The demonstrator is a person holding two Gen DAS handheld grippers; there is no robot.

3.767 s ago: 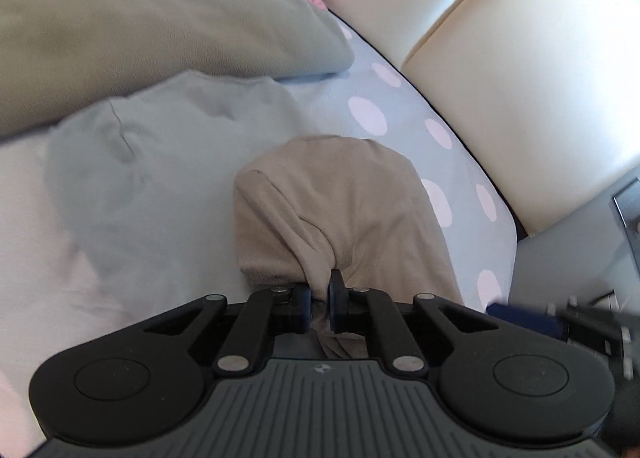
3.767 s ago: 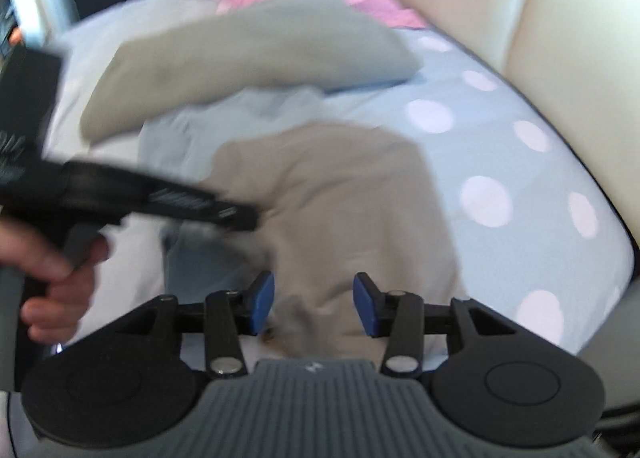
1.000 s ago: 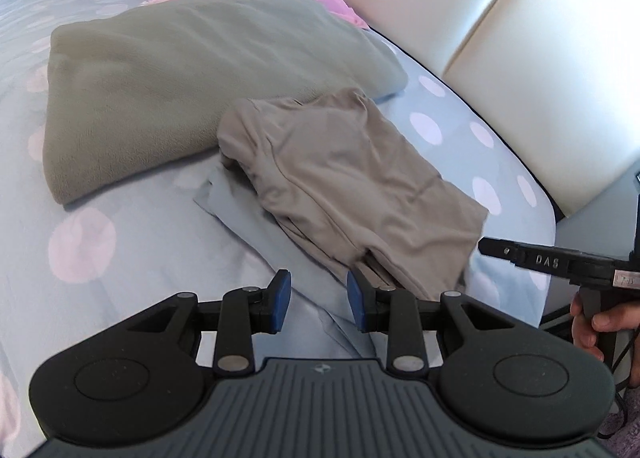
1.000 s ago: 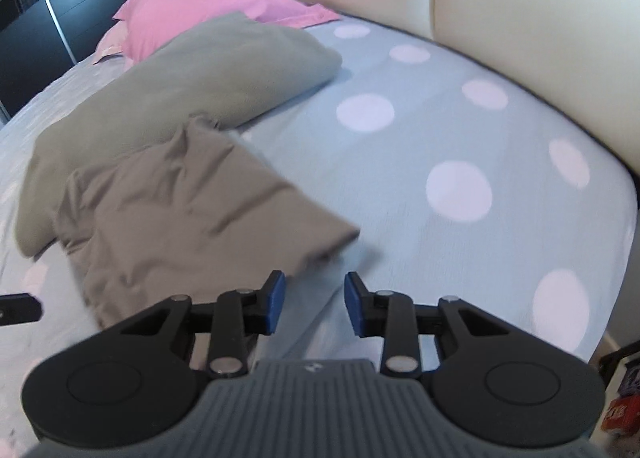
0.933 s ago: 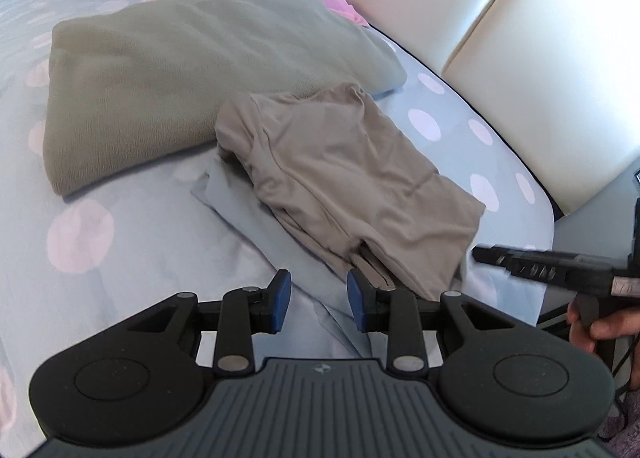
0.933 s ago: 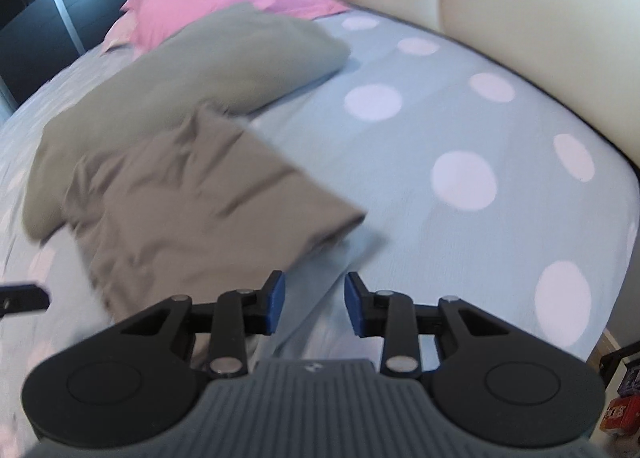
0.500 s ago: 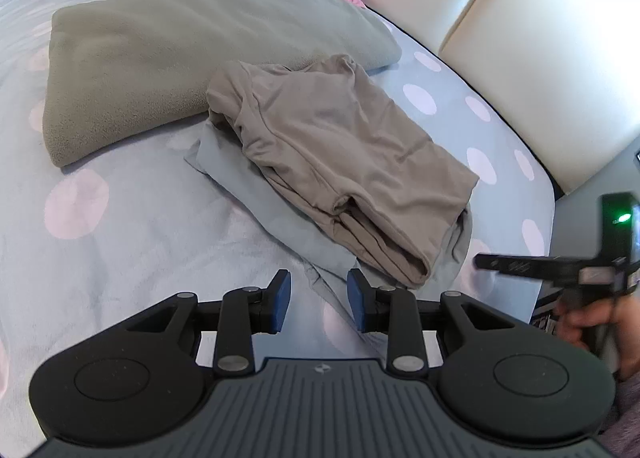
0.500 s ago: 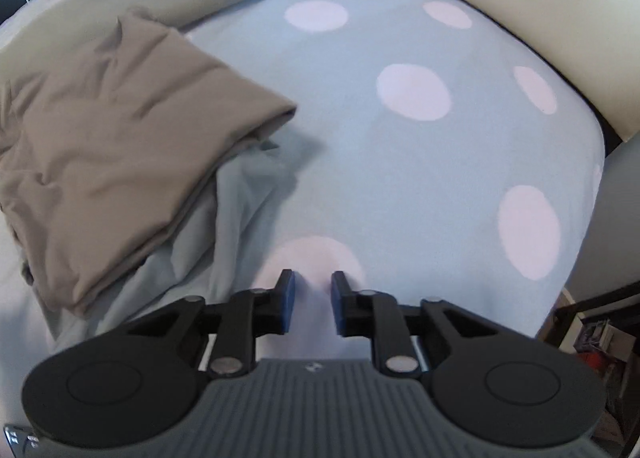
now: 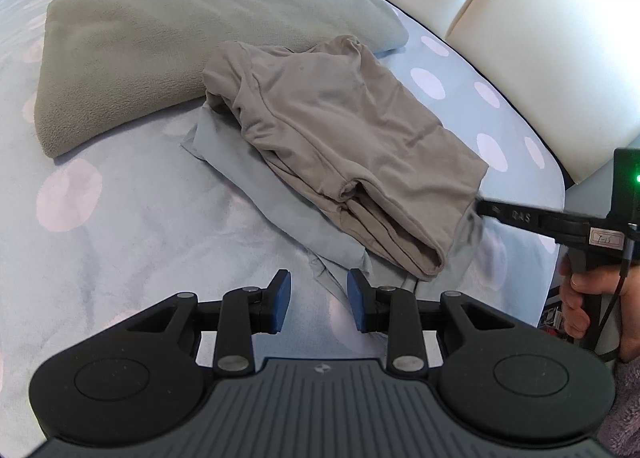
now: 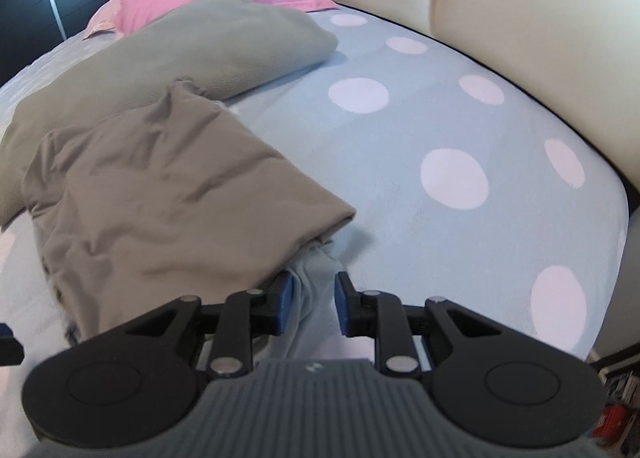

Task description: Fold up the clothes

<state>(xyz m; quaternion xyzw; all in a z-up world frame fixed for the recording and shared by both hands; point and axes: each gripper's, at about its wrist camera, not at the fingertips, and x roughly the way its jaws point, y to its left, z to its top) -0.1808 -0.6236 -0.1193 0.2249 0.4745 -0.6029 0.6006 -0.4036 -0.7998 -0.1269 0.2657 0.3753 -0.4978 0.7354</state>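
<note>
My right gripper (image 10: pixel 311 294) sits low at the near corner of the taupe garment (image 10: pixel 160 202), its jaws having just been narrowing, with a fold of the pale blue garment (image 10: pixel 314 278) between the pads; whether they pinch it yet I cannot tell. My left gripper (image 9: pixel 318 296) hangs part-open and empty just before the taupe garment's folded edge, over the blue garment's near hem on the dotted sheet (image 9: pixel 140 218).
</note>
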